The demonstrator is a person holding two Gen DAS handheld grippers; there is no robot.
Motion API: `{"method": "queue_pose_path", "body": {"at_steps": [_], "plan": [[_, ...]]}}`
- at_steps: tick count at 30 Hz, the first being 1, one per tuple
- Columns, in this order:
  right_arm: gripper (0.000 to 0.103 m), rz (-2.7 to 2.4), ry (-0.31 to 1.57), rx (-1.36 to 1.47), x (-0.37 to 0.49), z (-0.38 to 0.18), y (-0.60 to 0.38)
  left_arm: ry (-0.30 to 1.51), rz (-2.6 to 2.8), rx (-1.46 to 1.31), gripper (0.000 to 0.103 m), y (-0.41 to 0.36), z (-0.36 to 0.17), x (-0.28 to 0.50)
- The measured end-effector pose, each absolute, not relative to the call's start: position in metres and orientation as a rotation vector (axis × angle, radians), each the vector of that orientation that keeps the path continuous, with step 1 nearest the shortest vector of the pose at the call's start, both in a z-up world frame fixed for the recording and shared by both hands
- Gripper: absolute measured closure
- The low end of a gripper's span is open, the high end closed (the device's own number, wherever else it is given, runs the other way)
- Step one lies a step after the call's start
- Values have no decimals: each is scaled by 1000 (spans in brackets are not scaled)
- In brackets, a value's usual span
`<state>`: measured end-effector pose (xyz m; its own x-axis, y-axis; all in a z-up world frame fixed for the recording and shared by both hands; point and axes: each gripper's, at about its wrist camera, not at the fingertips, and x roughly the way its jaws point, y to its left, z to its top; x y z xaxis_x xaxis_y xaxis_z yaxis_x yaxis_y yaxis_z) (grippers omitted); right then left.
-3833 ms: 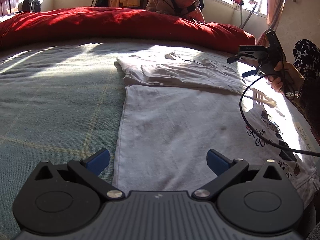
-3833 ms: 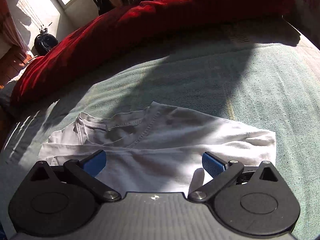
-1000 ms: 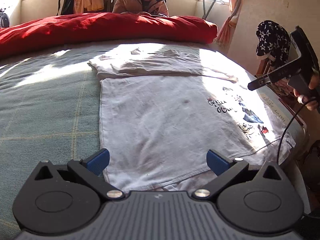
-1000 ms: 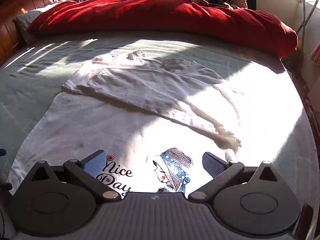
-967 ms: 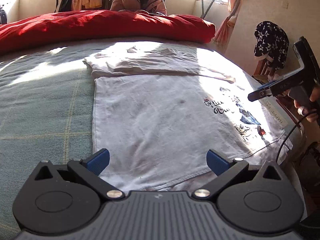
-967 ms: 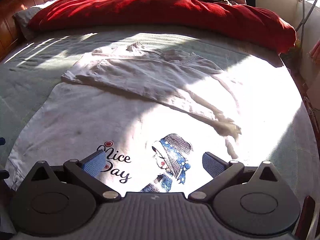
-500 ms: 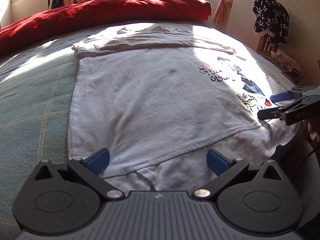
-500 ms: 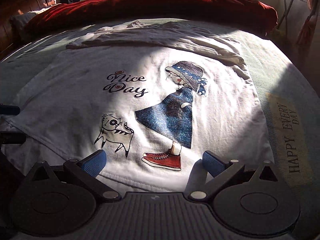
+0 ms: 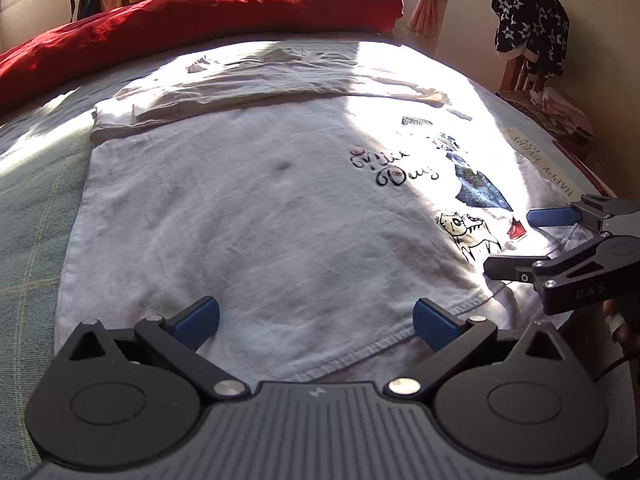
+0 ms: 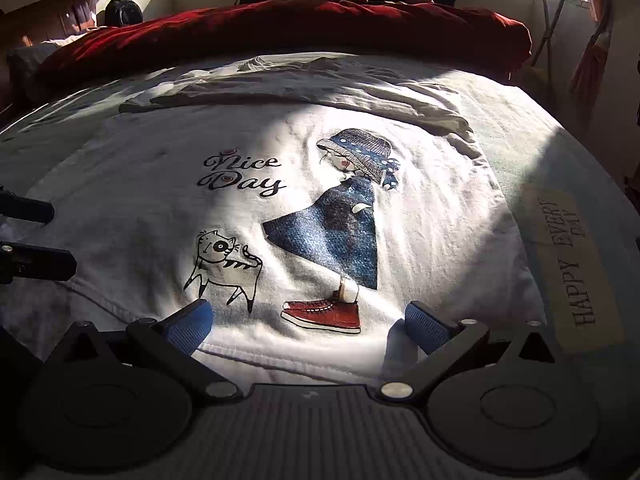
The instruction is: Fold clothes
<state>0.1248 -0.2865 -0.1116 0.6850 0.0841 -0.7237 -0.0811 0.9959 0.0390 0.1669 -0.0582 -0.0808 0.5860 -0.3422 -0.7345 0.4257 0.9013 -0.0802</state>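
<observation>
1. Left wrist view: your left hand-held gripper (image 9: 316, 322) sits low over the near hem of the white T-shirt (image 9: 248, 216). Its two blue pads are spread wide and hold nothing.
2. Left wrist view: the T-shirt lies flat on the bed (image 9: 32, 184), printed side up, with its sleeves and collar end folded across the far part. Sun falls on the right portion, shade on the rest.
3. Left wrist view: your right hand-held gripper (image 9: 516, 240) enters from the right edge, just above the shirt's hem near the cat print (image 9: 468, 236). Its fingers stand apart, one above the other, with no cloth between them.
4. Left wrist view: a red duvet (image 9: 192, 28) runs along the far side of the bed, and a star-patterned garment (image 9: 528, 20) hangs on a chair at the right.
5. Right wrist view: your right hand-held gripper (image 10: 308, 322) hovers at the hem of the T-shirt (image 10: 140, 208), wide open and empty. The red shoe print (image 10: 324, 314) lies between the pads.
6. Right wrist view: the print reads "Nice Day" (image 10: 240, 176), with a figure in a blue dress (image 10: 336, 232) and a cat beside it.
7. Right wrist view: the fingers of your left hand-held gripper (image 10: 36, 236) show at the left edge, parted over the hem.
8. Right wrist view: a label reading "HAPPY EVERY DAY" (image 10: 572, 264) lies on the bed just right of the shirt.
</observation>
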Motion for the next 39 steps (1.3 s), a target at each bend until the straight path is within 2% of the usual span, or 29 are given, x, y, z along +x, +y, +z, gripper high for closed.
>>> {"method": "queue_pose_path", "body": {"at_steps": [29, 39], "plan": [[0, 79, 787, 12, 122, -114, -285, 812, -393, 216, 1, -74, -91, 152], [0, 78, 762, 0, 119, -116, -284, 701, -284, 472, 1, -91, -75, 137]]}}
